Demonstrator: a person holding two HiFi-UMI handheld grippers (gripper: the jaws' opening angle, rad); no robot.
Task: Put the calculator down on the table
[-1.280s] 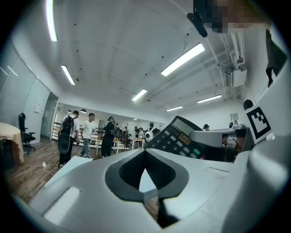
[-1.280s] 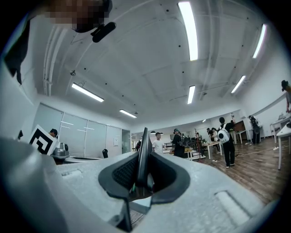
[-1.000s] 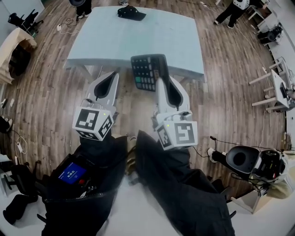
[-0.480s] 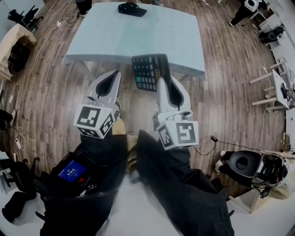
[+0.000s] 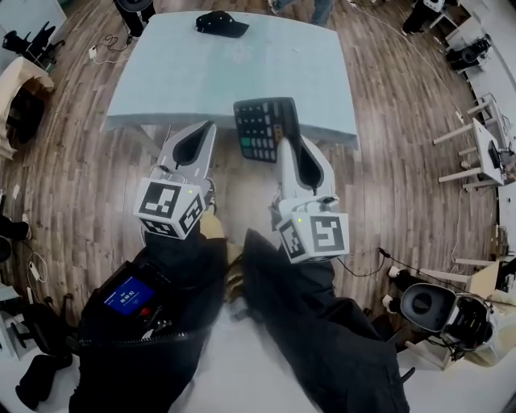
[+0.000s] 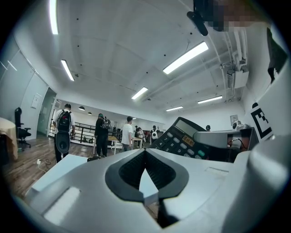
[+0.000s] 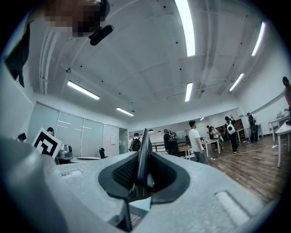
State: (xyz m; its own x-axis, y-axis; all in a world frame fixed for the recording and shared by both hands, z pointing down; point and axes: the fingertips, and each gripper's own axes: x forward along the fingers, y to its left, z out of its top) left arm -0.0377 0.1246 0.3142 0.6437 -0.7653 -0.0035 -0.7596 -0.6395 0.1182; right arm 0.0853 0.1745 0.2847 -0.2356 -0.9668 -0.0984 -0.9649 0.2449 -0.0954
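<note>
I'm pinching the flat black calculator with grey and green keys [image 5: 264, 127] by its near edge in my right hand-held gripper [image 5: 285, 143]. The jaws are narrow and pressing on it, keys facing up, probably so it lands flat. It's hanging in the air over the near edge of the pale blue rectangular bench [image 5: 242, 73], not resting on it yet. My left hand-held gripper [image 5: 207, 127] is sitting closed and empty just beside, clear of the calculator. A black cap [image 5: 219, 23] is lying at the far edge, well apart.
</note>
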